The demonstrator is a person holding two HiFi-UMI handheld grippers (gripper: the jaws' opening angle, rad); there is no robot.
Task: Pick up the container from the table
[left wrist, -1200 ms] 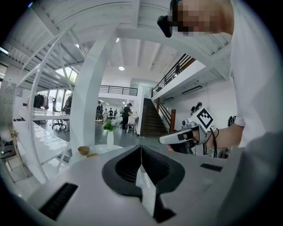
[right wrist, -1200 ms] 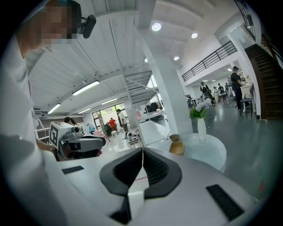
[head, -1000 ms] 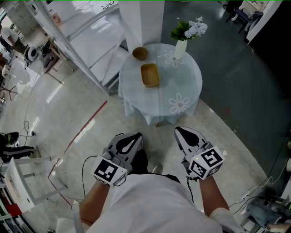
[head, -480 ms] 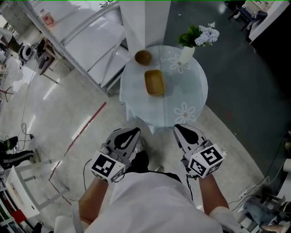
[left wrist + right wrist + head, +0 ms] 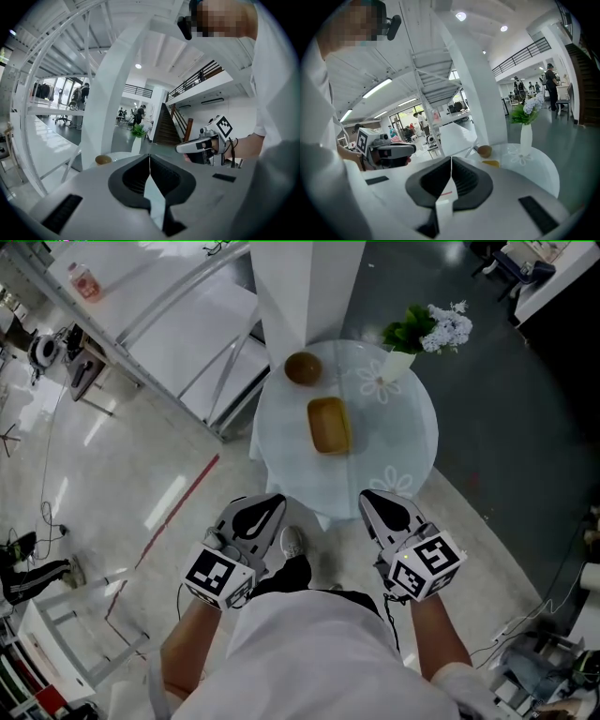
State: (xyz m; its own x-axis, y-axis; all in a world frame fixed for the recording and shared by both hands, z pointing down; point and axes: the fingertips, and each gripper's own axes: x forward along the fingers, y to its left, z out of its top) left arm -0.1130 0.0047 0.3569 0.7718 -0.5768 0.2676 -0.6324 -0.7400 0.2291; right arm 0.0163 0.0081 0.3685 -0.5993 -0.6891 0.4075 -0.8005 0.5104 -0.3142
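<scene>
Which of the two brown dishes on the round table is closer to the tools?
The rectangular wooden container, lying near the middle of the table. The round wooden bowl sits farther back, at the table's far edge.

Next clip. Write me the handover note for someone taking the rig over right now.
Left claw: shut, empty, short of the round white-clothed table. Right claw: same. Rectangular amber container lies on that table, nearer the person than the round brown bowl and the white flower vase. Done: nothing grasped. Left: reach in, open a claw, grip the container, lift.
</scene>
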